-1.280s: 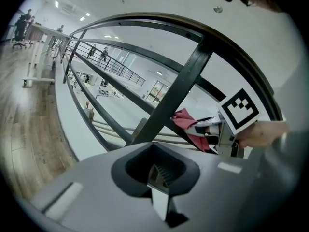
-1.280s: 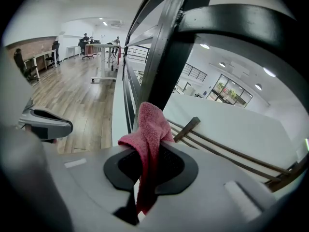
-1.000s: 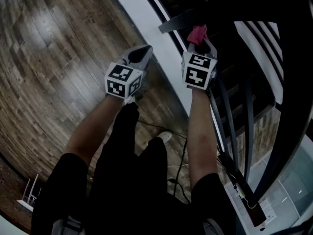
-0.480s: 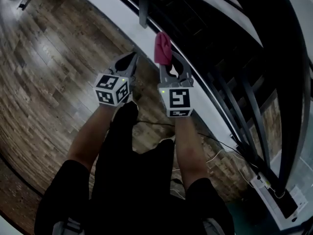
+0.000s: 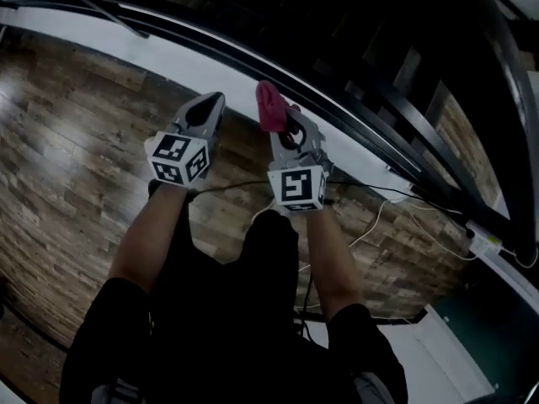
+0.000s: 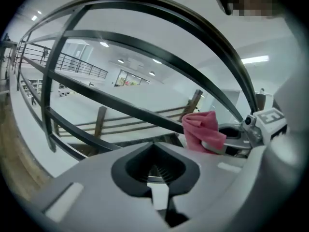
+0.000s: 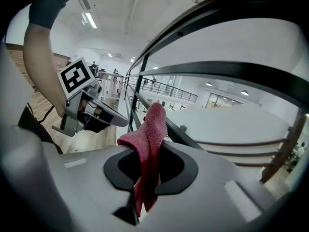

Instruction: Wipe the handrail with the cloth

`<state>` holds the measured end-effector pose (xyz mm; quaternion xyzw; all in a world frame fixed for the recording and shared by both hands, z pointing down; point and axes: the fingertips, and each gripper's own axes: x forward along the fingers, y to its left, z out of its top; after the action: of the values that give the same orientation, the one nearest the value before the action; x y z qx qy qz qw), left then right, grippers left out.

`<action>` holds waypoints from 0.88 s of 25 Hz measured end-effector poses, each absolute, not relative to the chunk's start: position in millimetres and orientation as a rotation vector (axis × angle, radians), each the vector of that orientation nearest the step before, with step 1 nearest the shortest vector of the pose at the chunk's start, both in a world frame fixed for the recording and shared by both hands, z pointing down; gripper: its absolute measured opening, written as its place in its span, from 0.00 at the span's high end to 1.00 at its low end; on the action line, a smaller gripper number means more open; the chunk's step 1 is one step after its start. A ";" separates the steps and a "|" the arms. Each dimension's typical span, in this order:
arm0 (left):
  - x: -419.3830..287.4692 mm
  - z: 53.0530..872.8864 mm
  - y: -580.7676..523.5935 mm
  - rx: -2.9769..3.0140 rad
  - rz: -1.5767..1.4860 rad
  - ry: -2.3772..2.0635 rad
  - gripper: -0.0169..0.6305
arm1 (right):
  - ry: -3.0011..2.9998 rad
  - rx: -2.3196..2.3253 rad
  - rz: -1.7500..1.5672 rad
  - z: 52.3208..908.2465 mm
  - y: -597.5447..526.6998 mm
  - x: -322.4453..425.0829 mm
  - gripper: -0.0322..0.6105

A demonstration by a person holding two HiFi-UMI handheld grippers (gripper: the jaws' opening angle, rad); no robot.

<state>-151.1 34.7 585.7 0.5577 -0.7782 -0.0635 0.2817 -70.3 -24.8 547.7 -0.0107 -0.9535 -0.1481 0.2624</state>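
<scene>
A pink cloth (image 5: 269,106) sticks up out of my right gripper (image 5: 285,121), which is shut on it. In the right gripper view the cloth (image 7: 150,139) hangs folded through the jaws, in front of the black handrail (image 7: 212,6) that curves overhead. In the head view the dark handrail (image 5: 362,66) and its bars run across the top, just beyond the cloth, which is not touching them. My left gripper (image 5: 210,101) is beside the right one on its left, shut and holding nothing. In the left gripper view the cloth (image 6: 203,129) shows to the right, below the rail (image 6: 193,30).
A white ledge (image 5: 152,53) runs along the foot of the railing, with wooden floor (image 5: 67,158) on my side. Cables (image 5: 379,217) trail over the floor near my legs. Beyond the bars is an open hall with more railings (image 6: 72,64).
The view has swung, so the railing now crosses the top of the head view. Both grippers have come back from the bars; the cloth no longer reaches the rail post.
</scene>
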 end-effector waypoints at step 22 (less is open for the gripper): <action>186.2 591.8 -225.9 2.295 0.017 -1.335 0.97 | -2.331 1.138 -0.182 575.8 -250.7 276.6 0.88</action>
<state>186.2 -225.9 591.8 0.8389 -0.4881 0.0064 0.2409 276.6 -250.7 575.8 0.4217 -0.8638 -0.0676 0.2674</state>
